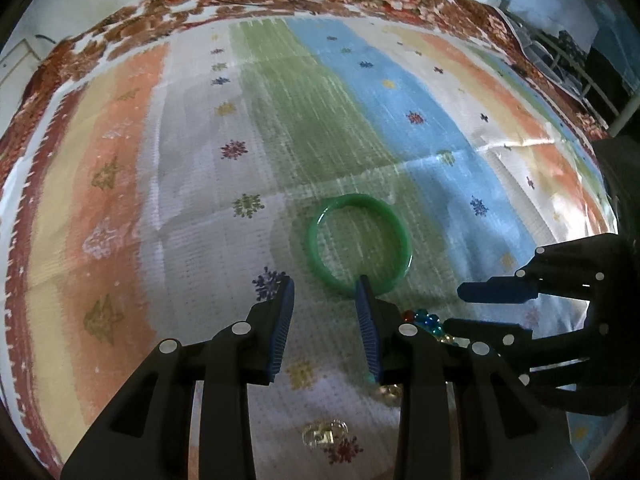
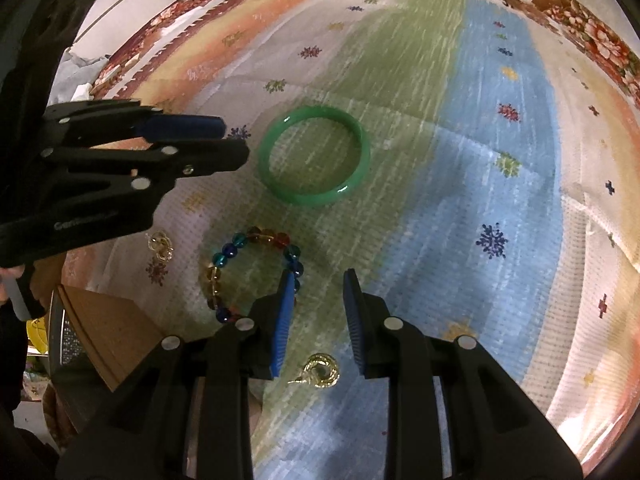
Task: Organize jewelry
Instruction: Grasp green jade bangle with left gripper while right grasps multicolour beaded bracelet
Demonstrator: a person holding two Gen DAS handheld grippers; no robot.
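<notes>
One green bangle (image 2: 315, 155), one beaded bracelet (image 2: 256, 272), two gold pieces (image 2: 321, 371) (image 2: 161, 245).

Surface: striped cloth (image 2: 500, 240) with small flower marks, floral border at far edge | On it: green bangle (image 2: 315, 155) lying flat; bead bracelet (image 2: 256, 272) near it; gold ring-shaped piece (image 2: 321, 371); small clear-gold piece (image 2: 160, 245) | All apart, none touching.

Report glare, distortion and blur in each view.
Left wrist view: fisheye bends the tablecloth; window glare whitens the right edge; the green bangle is sharp. Right wrist view: glare at the lower right; the gold ring near the lens looks slightly soft.
</notes>
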